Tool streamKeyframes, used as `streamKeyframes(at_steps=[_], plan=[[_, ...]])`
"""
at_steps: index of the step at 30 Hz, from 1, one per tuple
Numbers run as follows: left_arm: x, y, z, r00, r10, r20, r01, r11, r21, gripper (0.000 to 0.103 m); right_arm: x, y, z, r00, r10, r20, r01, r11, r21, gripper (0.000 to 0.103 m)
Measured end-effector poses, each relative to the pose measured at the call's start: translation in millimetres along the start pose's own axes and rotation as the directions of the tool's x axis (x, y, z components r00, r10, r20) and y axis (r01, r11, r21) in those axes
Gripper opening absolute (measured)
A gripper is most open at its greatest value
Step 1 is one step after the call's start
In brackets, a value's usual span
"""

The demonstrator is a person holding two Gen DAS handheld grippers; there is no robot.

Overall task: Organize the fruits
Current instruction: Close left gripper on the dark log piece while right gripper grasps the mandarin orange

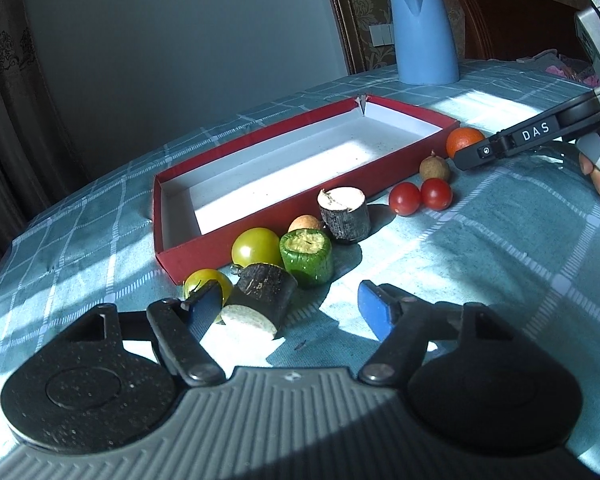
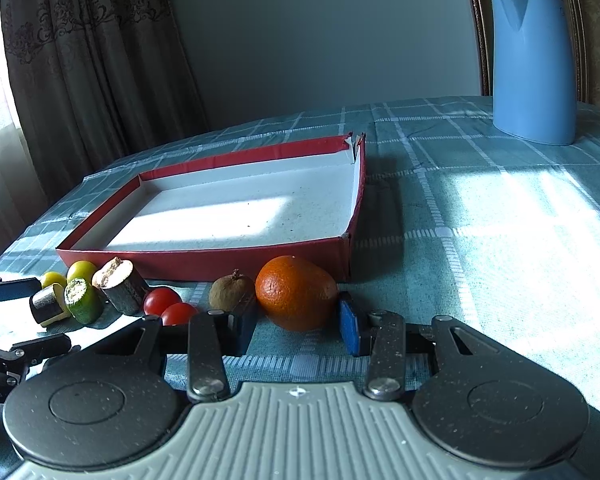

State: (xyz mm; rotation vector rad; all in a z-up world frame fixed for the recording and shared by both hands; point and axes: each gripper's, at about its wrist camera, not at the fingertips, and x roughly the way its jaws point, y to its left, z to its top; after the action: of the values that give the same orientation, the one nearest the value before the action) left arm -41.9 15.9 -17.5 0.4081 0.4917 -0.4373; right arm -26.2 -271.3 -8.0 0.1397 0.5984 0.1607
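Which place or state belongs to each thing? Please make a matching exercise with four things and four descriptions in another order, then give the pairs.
Things:
1. orange
2. blue kettle
3. red box
4. dark cylinder piece

Descriptions:
A. stands upright far back on the checked tablecloth
B. lies on its side between the open fingers of the left gripper
C. open on top, nothing inside
D. sits between the open fingers of the right gripper, not yet clamped

Pairs: 1-D, 2-A, 3-C, 4-B
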Motion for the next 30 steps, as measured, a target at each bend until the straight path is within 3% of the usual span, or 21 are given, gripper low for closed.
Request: streamKeyframes(at_steps=[6,9,13,18,21,23,27,30], plan=[[5,10,1,1.000,-0.029,-0.005,0.029,0.999,-0.022,0.078,0,0,0,1.000,-0.002,0.000,0.002,1.000,0.001,0.042],[11,12,5,1.000,-0.028,-0.013,0.028,1.000,-0.009,0.088,0,0,0,1.000,-0.002,0.000,0.002,1.000,0.000,0.042],[3,9,2,0.996,-0.089,-0.026,0.088,0.996,-0.023,0.086,0,0,0,1.000,-0.004,0.003,0.004,1.000,0.003,0.042],[3,14,1,0.992,-0.117,-0.036,0.114,0.991,-0.067,0.086,0,-1,0,1.000,-0.004,0.003,0.004,1.000,0.005,0.042],[2,12,5,0.978,-0.205,-0.047,0.199,0.974,-0.105,0.085,0,-1,0,1.000,-0.004,0.001,0.004,1.000,0.007,0.042],[6,7,5,0.984,-0.168,-0.057,0.163,0.983,-0.084,0.088,0,-1,0,1.000,-0.004,0.001,0.004,1.000,0.008,0.042],[19,22,7,0.980,-0.182,-0.078,0.161,0.962,-0.221,0.087,0,-1,0,1.000,-0.004,0.001,0.004,1.000,0.007,0.042],[24,28,10,0.985,-0.152,-0.080,0.124,0.953,-0.275,0.085,0,-1,0,1.000,-0.004,0.001,0.004,1.000,0.007,0.042]])
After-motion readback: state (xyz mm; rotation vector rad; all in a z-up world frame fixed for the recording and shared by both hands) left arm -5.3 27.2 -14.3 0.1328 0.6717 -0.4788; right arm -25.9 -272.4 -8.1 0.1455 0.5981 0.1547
